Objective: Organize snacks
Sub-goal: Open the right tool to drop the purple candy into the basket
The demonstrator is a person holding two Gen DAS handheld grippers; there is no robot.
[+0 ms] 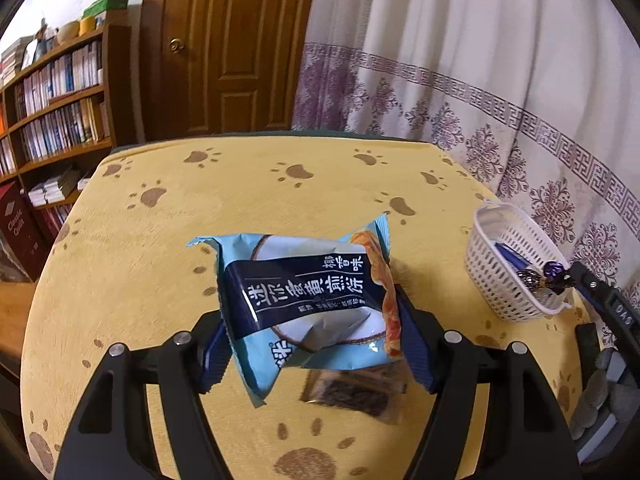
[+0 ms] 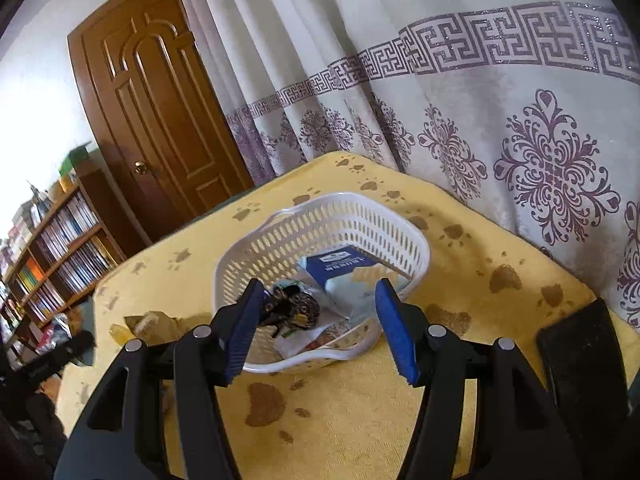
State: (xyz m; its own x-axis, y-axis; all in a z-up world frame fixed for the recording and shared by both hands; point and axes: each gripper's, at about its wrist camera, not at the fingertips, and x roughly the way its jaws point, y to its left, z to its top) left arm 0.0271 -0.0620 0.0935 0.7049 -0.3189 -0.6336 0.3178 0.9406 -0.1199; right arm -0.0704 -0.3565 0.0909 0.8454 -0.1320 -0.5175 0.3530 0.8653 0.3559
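Note:
My left gripper (image 1: 310,320) is shut on a light-blue snack packet (image 1: 308,300) with a dark label and holds it above the yellow table (image 1: 160,260). A small dark clear-wrapped snack (image 1: 356,394) lies on the table under it. The white slotted basket (image 1: 508,268) stands at the right of the table; in the right wrist view (image 2: 320,232) it holds a blue and white packet (image 2: 344,276) and a dark shiny wrapped candy (image 2: 292,304). My right gripper (image 2: 320,320) is open and empty over the basket's near rim. It also shows in the left wrist view as a black finger (image 1: 600,296) by the basket.
A purple-patterned curtain (image 2: 520,140) hangs behind the table's far and right edges. A wooden door (image 1: 224,48) and a bookshelf (image 1: 60,112) stand beyond the far left. A black object (image 2: 580,368) lies at the table's right edge. A clear wrapper (image 2: 148,324) lies left of the basket.

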